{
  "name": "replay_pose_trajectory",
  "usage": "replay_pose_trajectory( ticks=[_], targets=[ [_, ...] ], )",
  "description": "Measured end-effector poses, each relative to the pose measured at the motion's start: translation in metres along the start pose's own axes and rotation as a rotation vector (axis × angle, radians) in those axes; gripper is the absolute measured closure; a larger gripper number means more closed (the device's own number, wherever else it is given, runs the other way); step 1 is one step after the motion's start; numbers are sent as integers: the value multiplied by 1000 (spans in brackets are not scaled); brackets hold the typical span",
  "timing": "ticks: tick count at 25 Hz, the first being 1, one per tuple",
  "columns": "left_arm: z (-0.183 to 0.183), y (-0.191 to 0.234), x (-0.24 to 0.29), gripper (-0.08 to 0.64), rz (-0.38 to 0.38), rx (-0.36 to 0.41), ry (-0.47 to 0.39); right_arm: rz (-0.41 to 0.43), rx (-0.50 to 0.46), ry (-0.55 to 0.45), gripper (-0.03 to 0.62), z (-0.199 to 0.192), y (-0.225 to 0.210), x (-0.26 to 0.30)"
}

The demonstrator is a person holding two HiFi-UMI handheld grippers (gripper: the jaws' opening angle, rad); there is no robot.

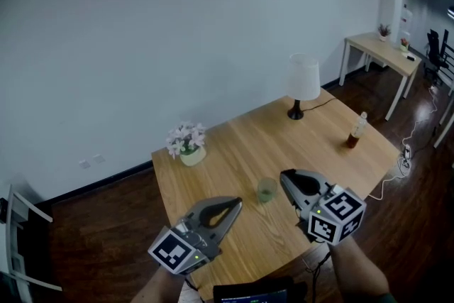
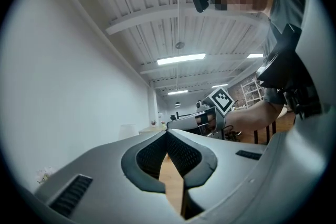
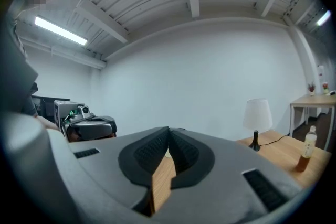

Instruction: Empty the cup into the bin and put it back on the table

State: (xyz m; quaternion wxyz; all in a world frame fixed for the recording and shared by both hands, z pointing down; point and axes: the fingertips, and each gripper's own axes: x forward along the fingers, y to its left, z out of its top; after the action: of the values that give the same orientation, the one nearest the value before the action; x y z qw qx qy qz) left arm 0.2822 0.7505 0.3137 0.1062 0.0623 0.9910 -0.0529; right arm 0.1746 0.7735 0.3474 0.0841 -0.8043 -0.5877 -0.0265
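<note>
Your left claw (image 1: 239, 203) is pressed together with nothing between its jaws; in its own view the ribbed pads (image 2: 181, 152) meet at the tips. Your right claw (image 1: 283, 174) is pressed together too and just as empty. Both hang over the near part of the wooden tabletop (image 1: 234, 152). The cup (image 1: 267, 189), a pale green see-through one, stands upright on the tabletop between the two claws, just beside their tips, and neither claw grips it. Further back a white-shaded lamp (image 1: 303, 81) stands near the far edge, a bottle (image 1: 357, 130) with dark liquid stands at the right, and a small pot of flowers (image 1: 187, 144) sits at the left corner
</note>
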Motion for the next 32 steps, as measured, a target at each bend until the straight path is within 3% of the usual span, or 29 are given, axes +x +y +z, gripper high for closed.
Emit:
replay_pose_trajectory(
  ticks=[6,7,9,16,18,21,24,32],
  targets=[
    [-38,22,14,566,109,-59,109,31,17,18,586,-13,-19,6],
    [-43,24,16,566,121,-60,118,38,18,27,586,-16,-22,8],
    [-51,28,20,566,141,-61,132,56,26,49,525,-25,-28,12],
    [-88,50,26,566,202,-109,161,51,57,109,524,-66,-49,31],
    [-101,60,28,566,214,-114,168,46,64,124,462,-77,-57,37],
    [-125,78,26,566,245,-126,204,29,85,144,462,-95,-66,45],
    [-148,87,26,566,259,-152,217,30,68,180,397,-116,-71,54],
    [-192,97,31,566,270,-170,246,13,58,256,339,-169,-84,68]
  ],
)
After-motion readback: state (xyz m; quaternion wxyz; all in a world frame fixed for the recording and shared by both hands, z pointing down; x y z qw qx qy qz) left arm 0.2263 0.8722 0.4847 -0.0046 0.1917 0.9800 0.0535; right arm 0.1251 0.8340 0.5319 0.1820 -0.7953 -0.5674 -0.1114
